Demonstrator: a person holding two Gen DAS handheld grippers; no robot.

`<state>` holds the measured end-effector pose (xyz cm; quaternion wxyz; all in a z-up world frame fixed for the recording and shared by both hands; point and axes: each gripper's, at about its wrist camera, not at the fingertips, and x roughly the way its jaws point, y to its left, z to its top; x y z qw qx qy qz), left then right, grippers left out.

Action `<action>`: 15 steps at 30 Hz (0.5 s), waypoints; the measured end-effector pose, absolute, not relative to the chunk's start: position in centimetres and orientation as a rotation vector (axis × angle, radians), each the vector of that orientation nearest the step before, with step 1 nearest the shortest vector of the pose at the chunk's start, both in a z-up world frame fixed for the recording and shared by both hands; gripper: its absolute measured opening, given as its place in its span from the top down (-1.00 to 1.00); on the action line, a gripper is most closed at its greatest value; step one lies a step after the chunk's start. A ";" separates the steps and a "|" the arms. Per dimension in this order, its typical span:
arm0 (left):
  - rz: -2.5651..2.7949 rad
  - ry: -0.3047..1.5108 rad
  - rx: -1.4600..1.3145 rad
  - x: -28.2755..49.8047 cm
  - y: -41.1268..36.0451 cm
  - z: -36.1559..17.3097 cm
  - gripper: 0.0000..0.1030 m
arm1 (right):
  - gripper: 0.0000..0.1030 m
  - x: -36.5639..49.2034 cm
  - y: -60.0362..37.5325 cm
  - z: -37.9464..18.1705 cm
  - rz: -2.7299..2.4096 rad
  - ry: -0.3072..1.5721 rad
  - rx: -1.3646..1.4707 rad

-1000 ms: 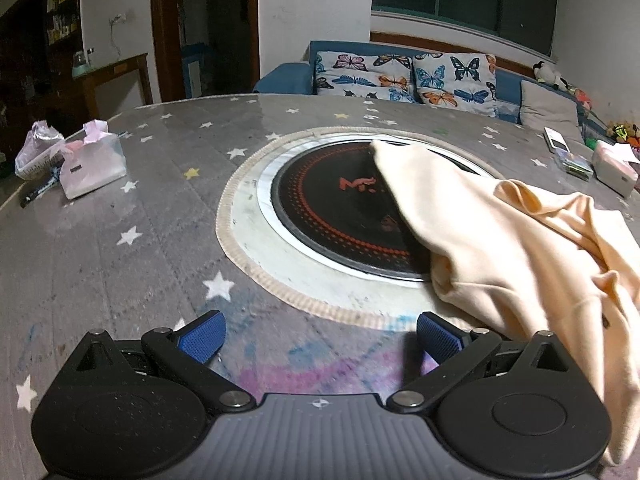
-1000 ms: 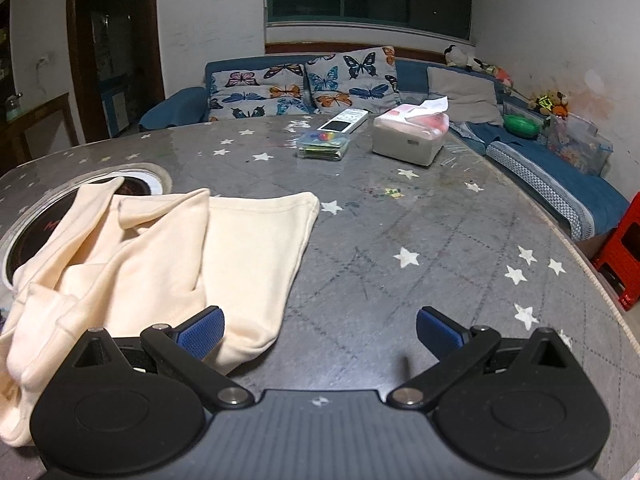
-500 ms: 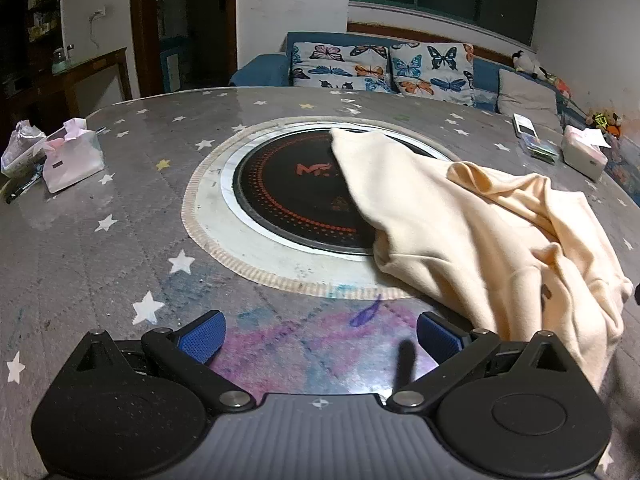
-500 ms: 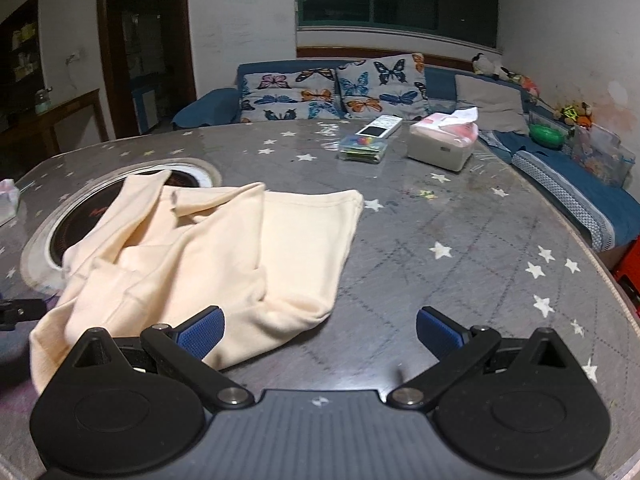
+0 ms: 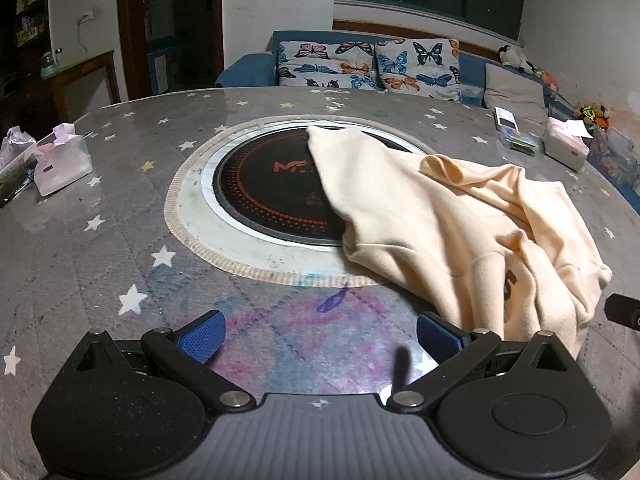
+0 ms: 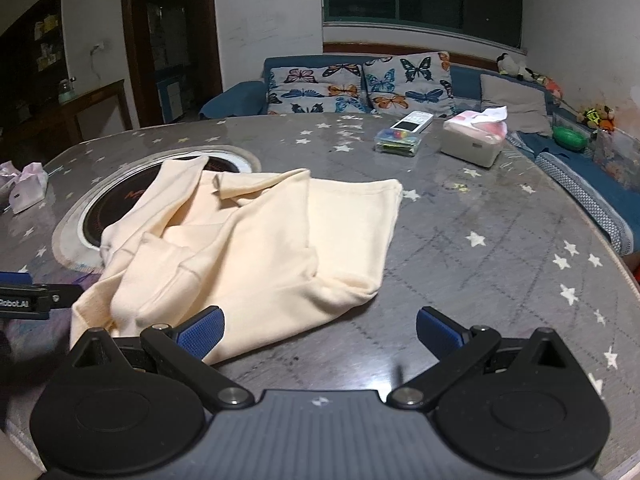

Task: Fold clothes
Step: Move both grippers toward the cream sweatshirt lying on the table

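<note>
A crumpled cream cotton garment (image 6: 256,240) lies mid-worktop, partly over the round black inset hob (image 5: 276,196), between the left gripper (image 5: 318,330) and right gripper (image 6: 318,330), both spread wide, holding nothing, near the worktop's front edge.

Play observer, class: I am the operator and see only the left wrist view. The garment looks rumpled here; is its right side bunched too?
Observer: No. In the right wrist view the garment has its right side lying flat, with a straight edge.
Operator: Is the right hand-held gripper open?
Observer: Yes, the right hand-held gripper is open and holds nothing.
Operator: Where does it sit?
Observer: One finger overlaps the garment's near edge in the image; the other is over bare table.
</note>
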<state>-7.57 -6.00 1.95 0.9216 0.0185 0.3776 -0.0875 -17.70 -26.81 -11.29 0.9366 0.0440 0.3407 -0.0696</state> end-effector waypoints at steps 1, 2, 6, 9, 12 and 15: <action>-0.181 0.776 0.040 -7.6 -6.1 2.0 -1.00 | -1.00 -17.7 -26.7 -11.3 -0.138 0.697 0.091; -0.183 0.776 0.041 -7.7 -6.2 2.0 -1.00 | -1.00 -17.7 -26.6 -11.4 -0.135 0.697 0.091; -0.191 0.775 0.047 -7.9 -6.5 2.1 -1.00 | -1.00 -17.9 -26.3 -11.3 -0.125 0.695 0.096; -0.195 0.773 0.049 -7.9 -6.7 2.1 -1.00 | -1.00 -17.9 -26.1 -11.4 -0.121 0.696 0.102; -0.201 0.772 0.052 -8.0 -6.9 2.2 -1.00 | -1.00 -17.9 -26.0 -11.5 -0.120 0.697 0.106; -0.208 0.770 0.057 -8.1 -7.2 2.2 -1.00 | -1.00 -17.9 -25.9 -11.5 -0.120 0.697 0.109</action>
